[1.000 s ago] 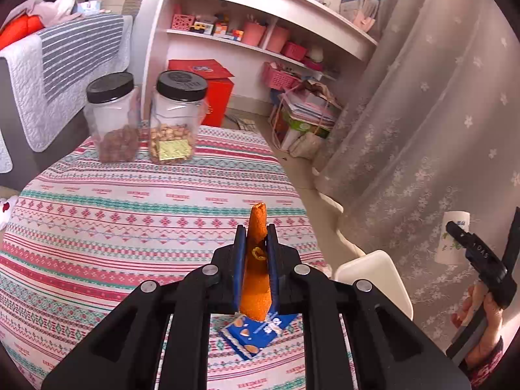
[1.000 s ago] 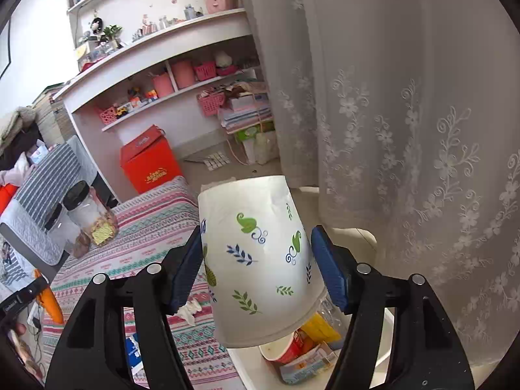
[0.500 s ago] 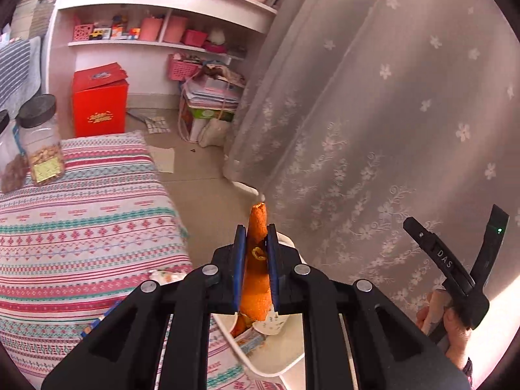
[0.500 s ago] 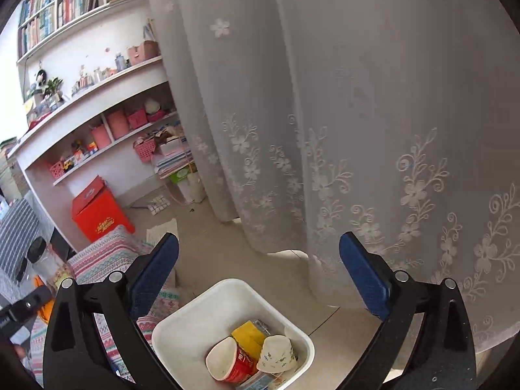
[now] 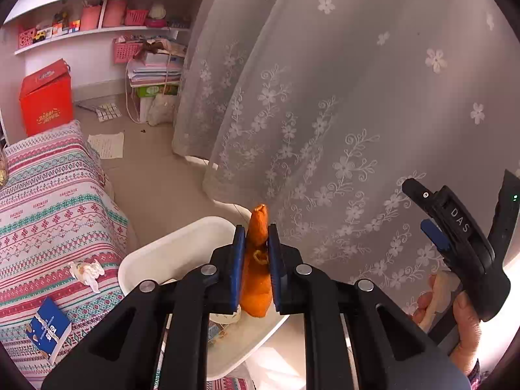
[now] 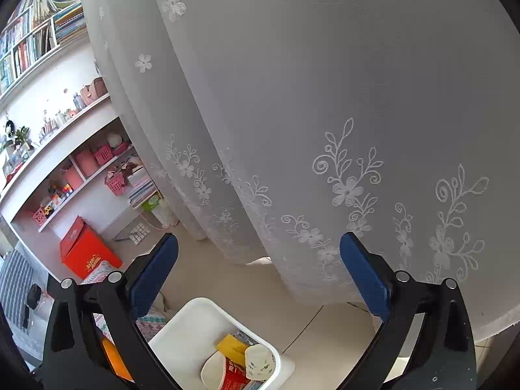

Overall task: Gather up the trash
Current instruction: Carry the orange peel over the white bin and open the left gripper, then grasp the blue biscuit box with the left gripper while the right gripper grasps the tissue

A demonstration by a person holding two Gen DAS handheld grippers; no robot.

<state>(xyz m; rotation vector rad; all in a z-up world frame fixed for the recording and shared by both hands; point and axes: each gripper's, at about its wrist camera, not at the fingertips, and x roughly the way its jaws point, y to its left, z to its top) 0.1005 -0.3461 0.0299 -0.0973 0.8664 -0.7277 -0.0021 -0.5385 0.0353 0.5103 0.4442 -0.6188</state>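
The white bin (image 6: 182,334) on the floor holds a leaf-printed paper cup (image 6: 260,362), a red-and-white cup (image 6: 224,373) and a yellow wrapper (image 6: 231,346). Above it, the left claw (image 5: 253,243) is opening, its pads just beside an orange peel (image 5: 256,279) that stands upright between them. The right claw (image 6: 258,279) is spread wide with nothing in it. On the worktop's patterned cloth (image 5: 48,201) lie a crumpled tissue (image 5: 86,269) and a blue packet (image 5: 48,328). A lace curtain (image 5: 341,97) hangs behind the bin, by pink-stocked shelves (image 5: 97,29).
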